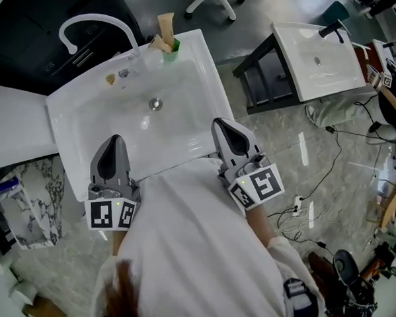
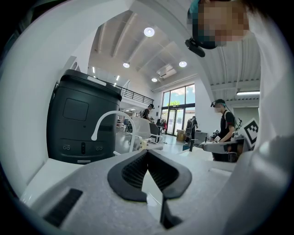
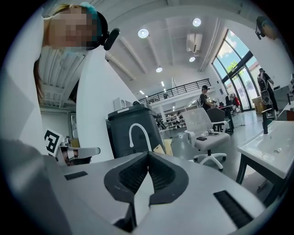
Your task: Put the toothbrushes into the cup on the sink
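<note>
Left claw (image 1: 114, 142) and right claw (image 1: 223, 128) are fully closed on nothing (toothbrushes (image 1: 166, 28) stand upright in the cup (image 1: 174, 46)).

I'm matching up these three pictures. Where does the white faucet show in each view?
Head view: faucet at upper left, on the sink's back edge.
Left gripper view: faucet left of centre.
Right gripper view: faucet near centre.
Shared landmark: dark cabinet behind it.
</note>
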